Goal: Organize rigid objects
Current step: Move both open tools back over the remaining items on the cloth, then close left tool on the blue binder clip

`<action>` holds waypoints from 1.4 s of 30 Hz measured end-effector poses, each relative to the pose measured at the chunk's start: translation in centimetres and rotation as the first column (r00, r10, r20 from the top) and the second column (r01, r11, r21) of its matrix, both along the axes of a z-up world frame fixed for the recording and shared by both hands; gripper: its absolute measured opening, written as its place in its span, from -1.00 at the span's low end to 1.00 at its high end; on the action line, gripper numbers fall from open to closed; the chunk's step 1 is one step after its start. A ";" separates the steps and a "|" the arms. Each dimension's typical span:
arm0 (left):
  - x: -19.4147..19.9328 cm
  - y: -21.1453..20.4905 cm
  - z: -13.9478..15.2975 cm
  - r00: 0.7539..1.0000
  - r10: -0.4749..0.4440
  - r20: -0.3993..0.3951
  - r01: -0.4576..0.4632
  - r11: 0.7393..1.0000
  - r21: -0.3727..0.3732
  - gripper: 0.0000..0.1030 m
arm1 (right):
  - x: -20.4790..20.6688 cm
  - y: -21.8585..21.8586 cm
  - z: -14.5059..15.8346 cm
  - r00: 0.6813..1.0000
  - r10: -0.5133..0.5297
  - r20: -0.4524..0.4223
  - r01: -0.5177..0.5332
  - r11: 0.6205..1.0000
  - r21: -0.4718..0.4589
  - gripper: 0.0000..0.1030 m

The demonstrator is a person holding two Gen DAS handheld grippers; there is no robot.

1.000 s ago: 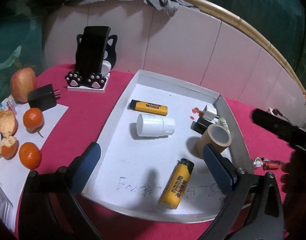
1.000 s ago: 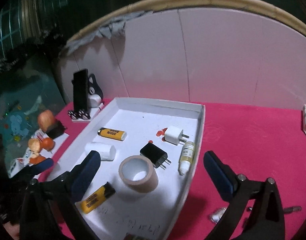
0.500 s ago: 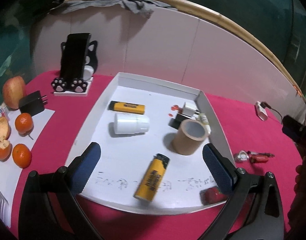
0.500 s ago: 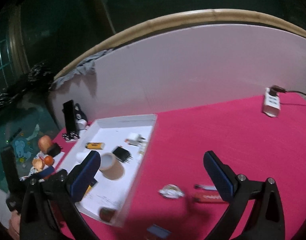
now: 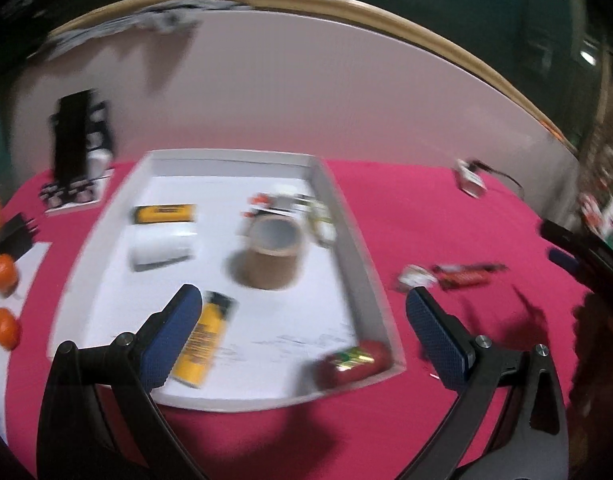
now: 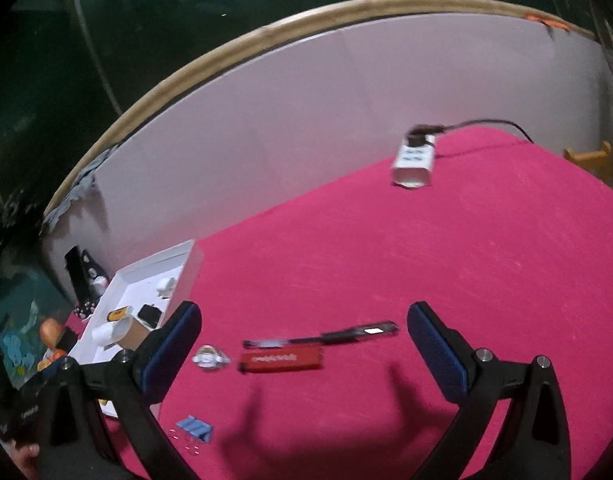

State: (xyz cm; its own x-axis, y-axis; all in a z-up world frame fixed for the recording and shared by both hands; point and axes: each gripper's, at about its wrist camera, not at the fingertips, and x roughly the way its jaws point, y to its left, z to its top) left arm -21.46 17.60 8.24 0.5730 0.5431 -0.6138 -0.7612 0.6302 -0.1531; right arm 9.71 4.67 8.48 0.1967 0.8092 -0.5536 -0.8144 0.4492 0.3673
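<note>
A white tray [image 5: 348, 240] on the pink cloth holds two yellow lighters [image 5: 204, 340], a white bottle [image 5: 162, 246], a brown tape roll [image 5: 272, 254], plugs and a red item [image 5: 352, 362] in its near right corner. My left gripper [image 5: 302, 332] is open and empty above the tray's front edge. My right gripper [image 6: 304, 348] is open and empty, hovering over a red flat lighter [image 6: 282, 361], a black pen [image 6: 330, 335] and a small white item [image 6: 210, 358] on the cloth right of the tray [image 6: 186, 274]. The view is blurred.
A phone on a cat stand [image 5: 76, 148], a black plug [image 5: 16, 230] and oranges [image 5: 4, 272] lie left of the tray. A white power strip with cable [image 6: 414, 158] sits far right by the white back wall. A blue staple box [image 6: 194, 428] lies near.
Both grippers swung right. The right one left the tray and now faces the items on the cloth. A red item has appeared in the tray's near right corner.
</note>
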 end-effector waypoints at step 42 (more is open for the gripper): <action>11.4 -6.4 -6.5 0.935 -0.314 -0.162 0.300 0.948 -0.109 -0.39 | -4.0 6.4 -5.4 0.977 0.189 0.099 -0.151 0.942 -0.299 1.00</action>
State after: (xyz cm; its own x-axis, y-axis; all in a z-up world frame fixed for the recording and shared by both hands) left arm -10.06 11.19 1.75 0.5837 0.3016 -0.7538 -0.5520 0.8283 -0.0960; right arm 5.73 11.06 3.11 0.1526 0.6461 -0.7479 -0.9188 0.3714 0.1334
